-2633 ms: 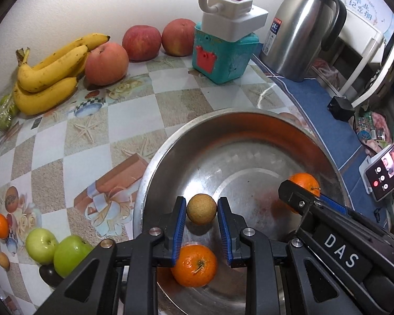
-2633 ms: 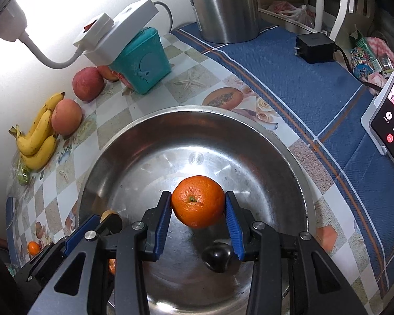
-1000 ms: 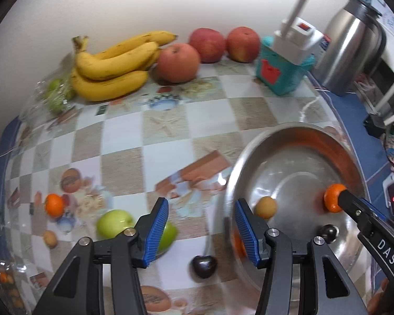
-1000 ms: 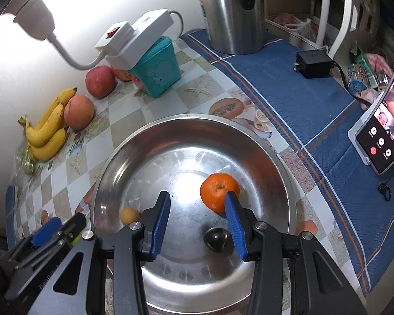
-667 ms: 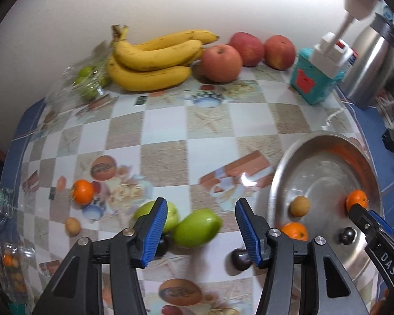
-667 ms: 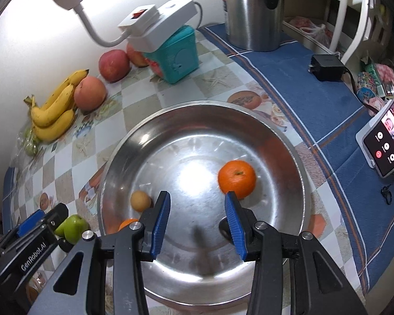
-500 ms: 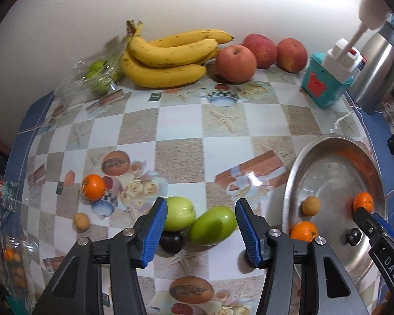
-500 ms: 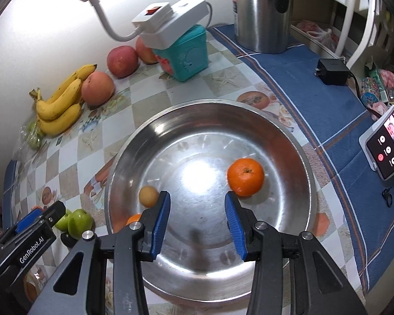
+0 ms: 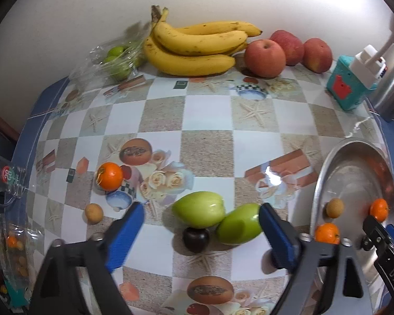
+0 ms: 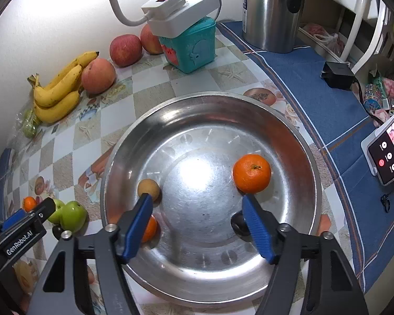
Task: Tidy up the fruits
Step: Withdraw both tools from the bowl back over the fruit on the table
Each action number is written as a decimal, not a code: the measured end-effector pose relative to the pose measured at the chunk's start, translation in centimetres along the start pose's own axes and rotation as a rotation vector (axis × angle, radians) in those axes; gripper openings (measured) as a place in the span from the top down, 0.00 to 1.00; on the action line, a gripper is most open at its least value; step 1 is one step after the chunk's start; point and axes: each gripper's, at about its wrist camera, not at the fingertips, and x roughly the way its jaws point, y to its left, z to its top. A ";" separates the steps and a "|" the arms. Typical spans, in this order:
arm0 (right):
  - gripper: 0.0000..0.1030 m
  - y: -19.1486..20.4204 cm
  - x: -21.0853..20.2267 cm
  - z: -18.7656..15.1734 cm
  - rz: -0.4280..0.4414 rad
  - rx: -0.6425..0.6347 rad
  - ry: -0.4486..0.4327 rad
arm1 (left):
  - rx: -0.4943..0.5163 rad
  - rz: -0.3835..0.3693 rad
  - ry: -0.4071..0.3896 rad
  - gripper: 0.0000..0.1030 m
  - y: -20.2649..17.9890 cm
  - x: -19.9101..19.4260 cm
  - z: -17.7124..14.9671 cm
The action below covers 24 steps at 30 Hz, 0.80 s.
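My left gripper (image 9: 201, 232) is open and empty, above two green apples (image 9: 198, 209) (image 9: 238, 223) and a dark plum (image 9: 196, 239) on the tablecloth. A tangerine (image 9: 109, 176) and a small tan fruit (image 9: 94, 213) lie to their left. The steel bowl (image 10: 296, 141) holds a tangerine (image 10: 251, 169), a second tangerine (image 10: 148, 229), a tan fruit (image 10: 148, 189) and a dark plum (image 10: 237, 224). My right gripper (image 10: 198, 225) is open and empty over the bowl's near half. The bowl also shows in the left wrist view (image 9: 352, 157).
Bananas (image 9: 194, 47), three red apples (image 9: 265, 53) and a bag of small green fruit (image 9: 115, 60) line the back wall. A teal box (image 10: 190, 44) carries a white power strip (image 10: 178, 11). A steel kettle (image 10: 270, 10), a black adapter (image 10: 337, 74) and a phone (image 10: 388, 149) are at the right.
Both grippers let go of their fruit in the bowl and opened. The left gripper swung left and back to above the green apples. The right gripper pulled back from its tangerine.
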 end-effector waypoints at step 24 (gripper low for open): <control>0.20 0.0 0.1 -0.1 -0.017 -0.008 -0.014 | 0.009 0.022 -0.020 0.00 0.4 0.1 -0.2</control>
